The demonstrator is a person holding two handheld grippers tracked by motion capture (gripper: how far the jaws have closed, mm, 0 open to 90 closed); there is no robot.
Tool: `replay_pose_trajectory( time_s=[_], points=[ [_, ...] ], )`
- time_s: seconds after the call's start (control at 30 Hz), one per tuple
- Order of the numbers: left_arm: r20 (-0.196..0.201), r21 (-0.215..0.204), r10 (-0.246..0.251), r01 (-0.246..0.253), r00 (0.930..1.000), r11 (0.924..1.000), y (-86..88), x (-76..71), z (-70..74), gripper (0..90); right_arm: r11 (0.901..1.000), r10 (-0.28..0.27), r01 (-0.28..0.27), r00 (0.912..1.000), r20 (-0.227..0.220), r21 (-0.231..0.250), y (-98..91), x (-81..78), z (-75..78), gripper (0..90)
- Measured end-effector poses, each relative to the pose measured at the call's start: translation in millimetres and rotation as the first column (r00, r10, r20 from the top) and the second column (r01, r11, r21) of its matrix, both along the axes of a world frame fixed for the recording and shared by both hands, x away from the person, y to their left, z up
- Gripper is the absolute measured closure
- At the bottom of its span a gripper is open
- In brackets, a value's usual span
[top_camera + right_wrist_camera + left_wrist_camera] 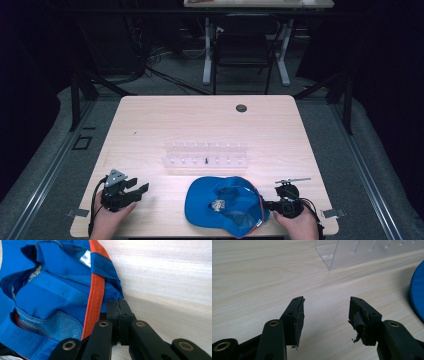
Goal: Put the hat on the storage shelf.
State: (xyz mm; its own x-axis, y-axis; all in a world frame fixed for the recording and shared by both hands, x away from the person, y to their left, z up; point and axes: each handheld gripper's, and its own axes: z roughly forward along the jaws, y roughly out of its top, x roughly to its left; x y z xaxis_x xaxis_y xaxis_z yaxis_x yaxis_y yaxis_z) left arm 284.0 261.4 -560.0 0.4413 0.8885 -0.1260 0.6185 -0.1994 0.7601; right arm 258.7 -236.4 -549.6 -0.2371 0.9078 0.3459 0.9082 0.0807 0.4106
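Observation:
A blue cap [225, 202] with an orange trim lies upside down near the table's front edge, its inside facing up. My right gripper [265, 204] comes at it from the right. In the right gripper view the cap [62, 295] takes up the left side, and my right gripper [118, 301] is shut, its jaws pressed together on the cap's blue edge beside the orange band. My left gripper [142, 190] rests at the front left of the table, pointing right. In the left gripper view my left gripper [325, 302] is open over bare wood with nothing between its jaws.
A clear plastic rack [206, 155] with rows of pegs stands mid-table behind the cap, and its corner [362, 252] appears ahead of the left gripper. A small dark piece [206, 161] sits in it. The wooden table [200, 120] has a round cable hole [241, 108] at the back.

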Motion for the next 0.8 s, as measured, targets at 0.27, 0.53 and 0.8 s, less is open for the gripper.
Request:
replay_pose_trajectory(
  time_s=[0.27,0.53,0.8],
  points=[
    [0.007,0.002,-0.001,0.001,1.0000,1.0000,-0.3,-0.2,-0.9,48.0,0.9995,0.008,-0.008,0.9999,-0.007,-0.032,-9.6,9.1,13.6,89.9],
    [-0.001,0.003,-0.001,0.001,1.0000,1.0000,-0.5,0.2,-1.1,48.6,0.9958,0.042,-0.047,0.9968,-0.068,-0.079,-17.3,23.2,28.3,90.0],
    [0.000,0.003,-0.004,0.004,1.0000,1.0000,-1.1,-0.2,-1.2,48.0,0.9946,0.043,-0.051,0.9950,-0.090,-0.090,-20.1,33.1,44.3,90.0]
  ],
)
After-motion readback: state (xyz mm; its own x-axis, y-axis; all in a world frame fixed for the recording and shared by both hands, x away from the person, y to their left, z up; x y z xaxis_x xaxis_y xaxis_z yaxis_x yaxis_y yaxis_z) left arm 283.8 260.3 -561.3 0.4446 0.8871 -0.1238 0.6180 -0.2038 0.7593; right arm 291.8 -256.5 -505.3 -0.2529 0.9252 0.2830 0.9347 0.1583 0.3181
